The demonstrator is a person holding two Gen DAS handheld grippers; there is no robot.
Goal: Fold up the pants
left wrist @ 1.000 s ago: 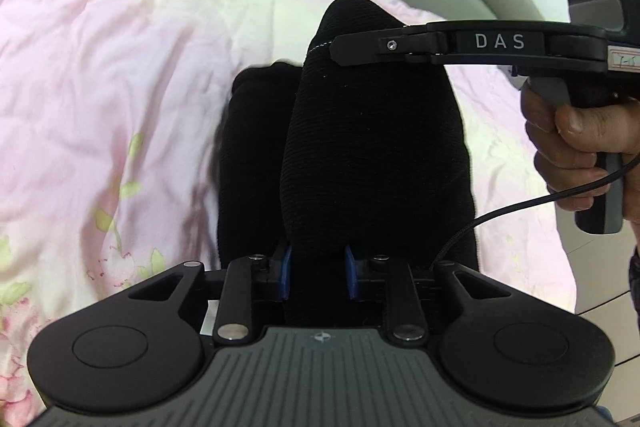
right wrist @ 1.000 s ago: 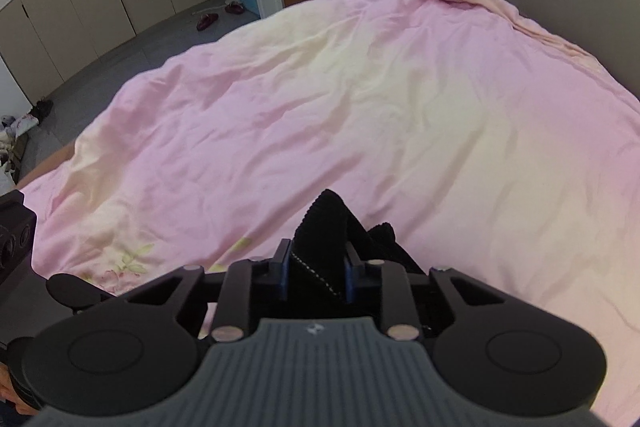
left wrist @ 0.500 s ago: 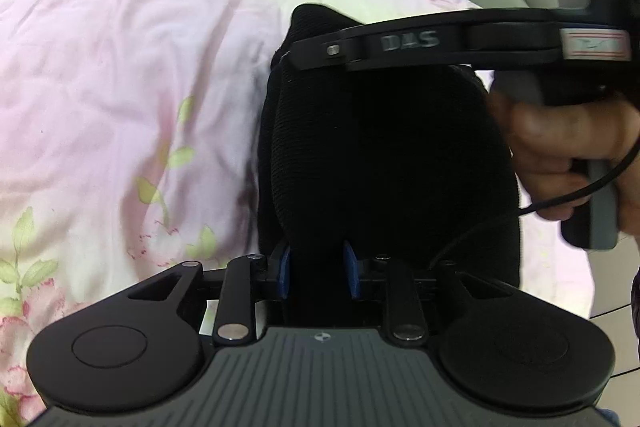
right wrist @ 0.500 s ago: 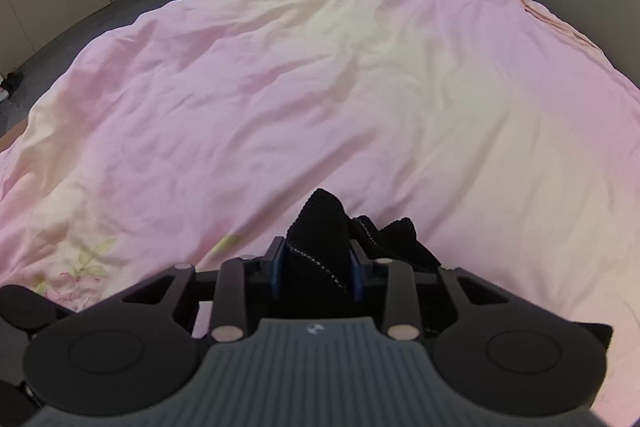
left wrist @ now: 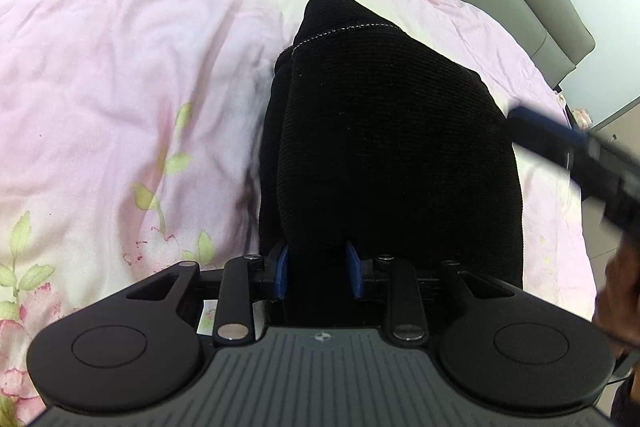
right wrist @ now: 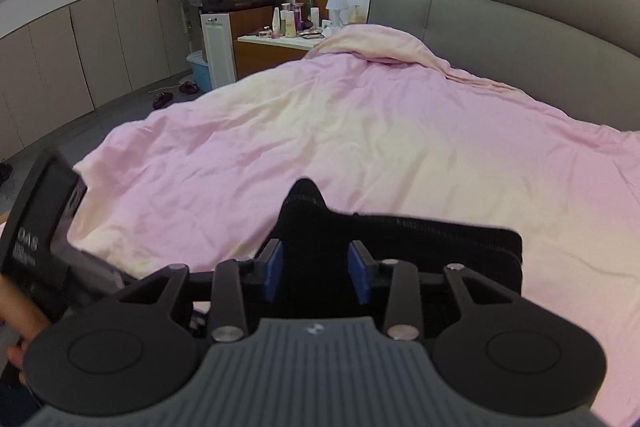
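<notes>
- Left wrist view: we see the left gripper (left wrist: 319,269) with its blue pads (left wrist: 282,267) set narrowly either side of a fold of the black pants (left wrist: 392,155); jaws have just been opening a little, cloth between them, and whether the pads press we cannot tell, black on black.
- Pad tips are hidden behind the cloth; only their blue edges show.
- The pants lie folded in a dark heap on the pink duvet (left wrist: 120,67), a thin stitched hem line crossing near the top.
- The right gripper (left wrist: 576,151) enters from the right edge as a blurred dark bar, fingertips cut off, clear of the pants; a blurred hand (left wrist: 618,295) shows below it.
- Right wrist view: we see the right gripper (right wrist: 316,269) with its blue pads (right wrist: 274,271) flanking a raised peak of the pants (right wrist: 420,239); grip cannot be made out here.
- The pants' far edge runs flat to the right over the duvet (right wrist: 360,131).
- The left gripper's body (right wrist: 44,227) and a hand (right wrist: 16,311) are cut off at the left edge.
- The grey headboard (right wrist: 500,23) stands behind; this gripper points forward and down, nearly level.
</notes>
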